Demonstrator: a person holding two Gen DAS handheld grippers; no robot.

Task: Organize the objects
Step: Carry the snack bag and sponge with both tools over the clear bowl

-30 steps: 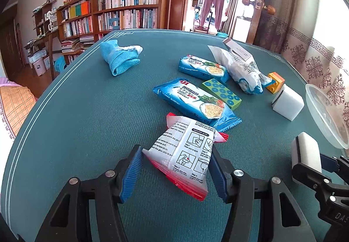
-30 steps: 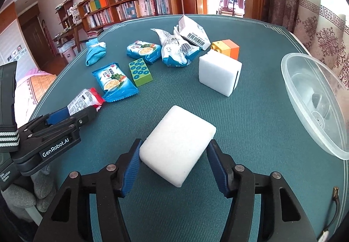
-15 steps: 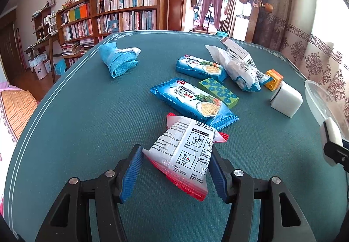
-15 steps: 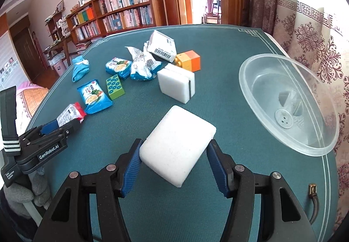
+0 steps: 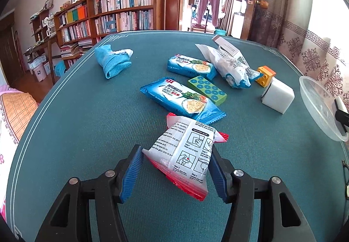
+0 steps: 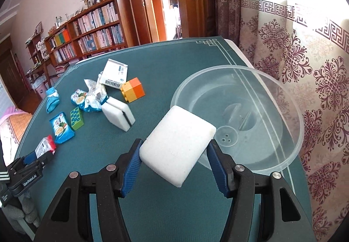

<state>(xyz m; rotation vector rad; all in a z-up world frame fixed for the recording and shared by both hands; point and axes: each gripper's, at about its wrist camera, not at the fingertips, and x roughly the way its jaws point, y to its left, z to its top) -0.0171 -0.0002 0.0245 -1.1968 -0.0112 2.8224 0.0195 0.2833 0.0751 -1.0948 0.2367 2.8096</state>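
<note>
My right gripper (image 6: pixel 174 160) is shut on a white sponge block (image 6: pixel 177 145), held above the green table just in front of the near rim of a clear plastic bowl (image 6: pixel 283 109). My left gripper (image 5: pixel 174 169) is shut on a white and red packet (image 5: pixel 185 154) printed with instruction pictures, low over the table. In the right wrist view that left gripper (image 6: pixel 37 154) shows at the lower left, still with the packet (image 6: pixel 44 147). In the left wrist view the bowl (image 5: pixel 316 106) stands at the right edge, with the sponge (image 5: pixel 340 106) behind its wall.
On the green table (image 5: pixel 76 122) lie two blue cracker packs (image 5: pixel 181 98), a green studded brick (image 5: pixel 207 89), a crumpled white-blue bag (image 5: pixel 229 65) under a small carton (image 5: pixel 226 45), an orange-yellow brick (image 5: pixel 265 74), a second white sponge (image 5: pixel 277 94) and a blue cloth (image 5: pixel 113 63). Curtains hang to the right.
The right gripper carried the white sponge to the right and a little up, from mid-table to the bowl's near rim. The left gripper and its packet stayed put.
</note>
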